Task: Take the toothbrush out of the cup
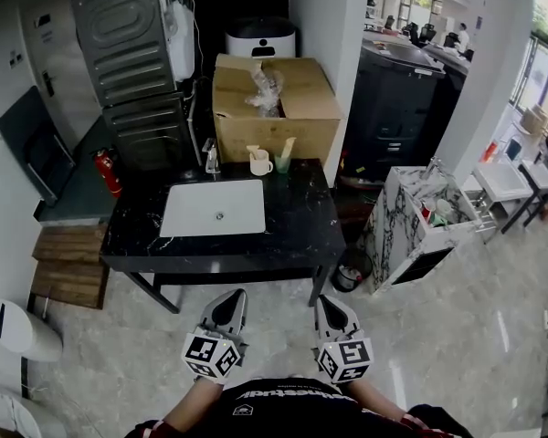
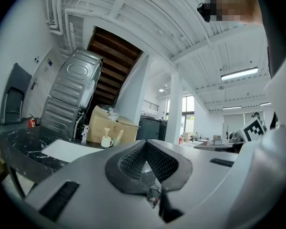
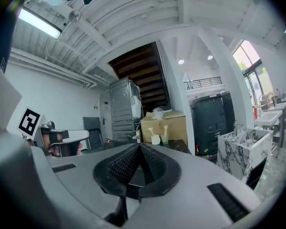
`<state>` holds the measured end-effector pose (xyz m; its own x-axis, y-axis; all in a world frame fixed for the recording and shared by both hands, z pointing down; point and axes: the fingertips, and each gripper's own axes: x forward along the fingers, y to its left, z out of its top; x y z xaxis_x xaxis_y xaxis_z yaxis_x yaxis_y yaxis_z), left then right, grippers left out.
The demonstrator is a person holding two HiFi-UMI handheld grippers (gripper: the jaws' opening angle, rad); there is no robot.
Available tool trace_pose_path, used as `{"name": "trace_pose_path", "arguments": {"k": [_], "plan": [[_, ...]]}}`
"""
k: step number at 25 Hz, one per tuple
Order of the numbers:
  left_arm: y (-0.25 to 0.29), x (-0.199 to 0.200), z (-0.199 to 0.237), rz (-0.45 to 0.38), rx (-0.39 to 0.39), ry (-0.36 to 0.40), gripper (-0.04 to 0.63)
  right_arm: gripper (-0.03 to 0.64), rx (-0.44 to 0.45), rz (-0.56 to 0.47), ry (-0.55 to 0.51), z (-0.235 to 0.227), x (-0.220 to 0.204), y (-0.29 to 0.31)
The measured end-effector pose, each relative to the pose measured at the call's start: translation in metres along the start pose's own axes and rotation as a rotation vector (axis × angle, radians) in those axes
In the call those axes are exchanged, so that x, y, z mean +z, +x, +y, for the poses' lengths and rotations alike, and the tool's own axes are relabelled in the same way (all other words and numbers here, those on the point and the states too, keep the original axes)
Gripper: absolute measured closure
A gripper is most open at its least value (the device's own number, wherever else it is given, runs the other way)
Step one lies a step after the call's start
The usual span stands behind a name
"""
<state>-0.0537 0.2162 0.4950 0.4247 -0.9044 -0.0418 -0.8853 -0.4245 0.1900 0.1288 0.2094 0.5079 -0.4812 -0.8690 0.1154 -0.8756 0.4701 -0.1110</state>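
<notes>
A white mug (image 1: 261,163) stands at the back of the black counter (image 1: 301,222), with a pale toothbrush (image 1: 253,151) standing in it. Just to its right is a greenish glass cup (image 1: 282,163) that holds a second pale toothbrush (image 1: 289,146). Both cups also show small and far off in the left gripper view, mug (image 2: 107,141), and in the right gripper view, mug (image 3: 155,139) and glass (image 3: 165,138). My left gripper (image 1: 233,295) and right gripper (image 1: 330,300) are held side by side well short of the counter's front edge. Both are shut and empty.
A white sink basin (image 1: 214,207) is set into the counter with a tap (image 1: 210,157) behind it. A cardboard box (image 1: 274,103) stands behind the cups. A wooden pallet (image 1: 68,263) and fire extinguisher (image 1: 108,172) lie left, a marbled cabinet (image 1: 411,231) right.
</notes>
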Motion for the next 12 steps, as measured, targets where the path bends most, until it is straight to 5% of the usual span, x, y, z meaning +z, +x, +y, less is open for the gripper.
{"name": "trace_pose_path", "arguments": {"k": [12], "plan": [[0.022,-0.002,-0.017,-0.005,0.017,0.004,0.58,0.581,0.031,-0.003,0.031,-0.024,0.001,-0.002]]}}
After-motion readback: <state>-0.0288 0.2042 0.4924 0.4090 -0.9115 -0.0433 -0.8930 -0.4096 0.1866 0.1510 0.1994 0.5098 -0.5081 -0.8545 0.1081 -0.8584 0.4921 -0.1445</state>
